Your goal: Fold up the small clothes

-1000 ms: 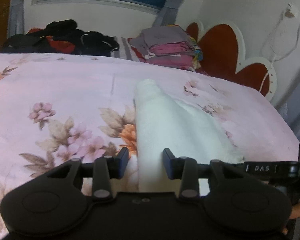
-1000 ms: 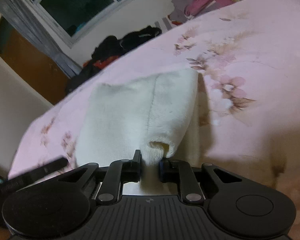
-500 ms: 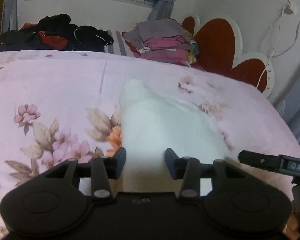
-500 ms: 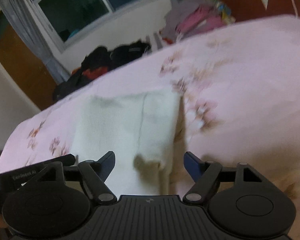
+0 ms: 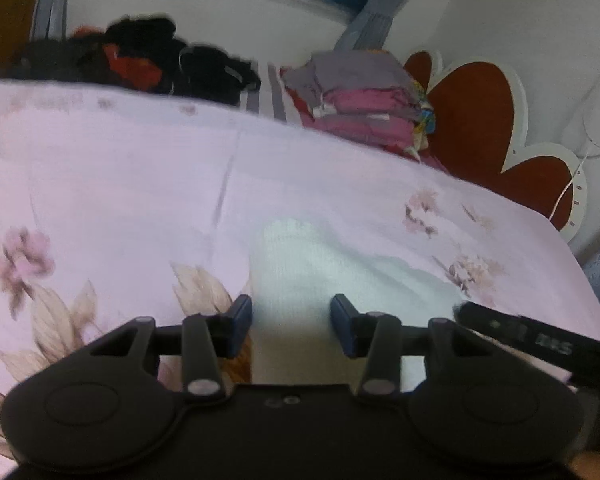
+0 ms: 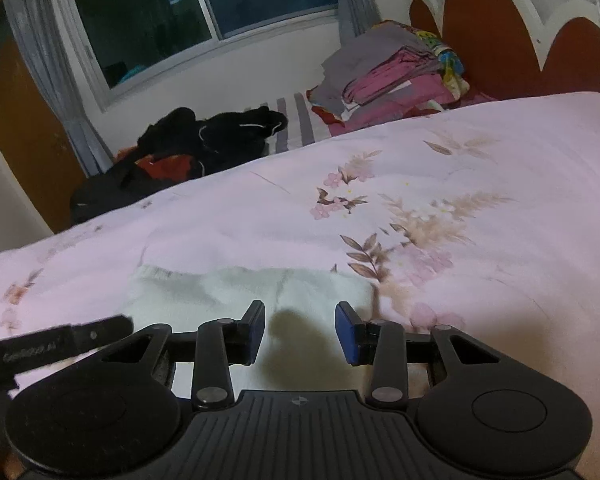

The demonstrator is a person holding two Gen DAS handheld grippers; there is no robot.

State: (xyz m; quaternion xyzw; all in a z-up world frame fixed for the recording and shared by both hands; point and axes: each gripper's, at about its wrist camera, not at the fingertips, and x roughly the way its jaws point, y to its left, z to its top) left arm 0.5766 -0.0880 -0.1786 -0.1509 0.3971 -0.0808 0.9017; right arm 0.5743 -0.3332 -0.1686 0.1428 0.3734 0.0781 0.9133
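The near edge of the white cloth (image 5: 324, 276) is hidden behind both tools. It lies flat on the bed (image 5: 120, 184). The left hand-held gripper (image 5: 291, 322) is released above it; the right hand-held gripper (image 6: 300, 330) is closing, grasping nothing.

So your folded cloth (image 5: 324, 276) lies flat on the bedspread (image 5: 120, 184), near the edge closest to you. Your left gripper (image 5: 291, 326) hangs over its near end, your right gripper (image 6: 300, 332) over the same cloth from the other side, jaws closing with nothing pinched between them. Behind the bedspread, at the far side under the window (image 6: 204, 8), sits a heap of clothes (image 6: 204, 140) on the left and a folded stack (image 6: 396, 76) to its right (right beside the headboard (image 6: 500, 40)).
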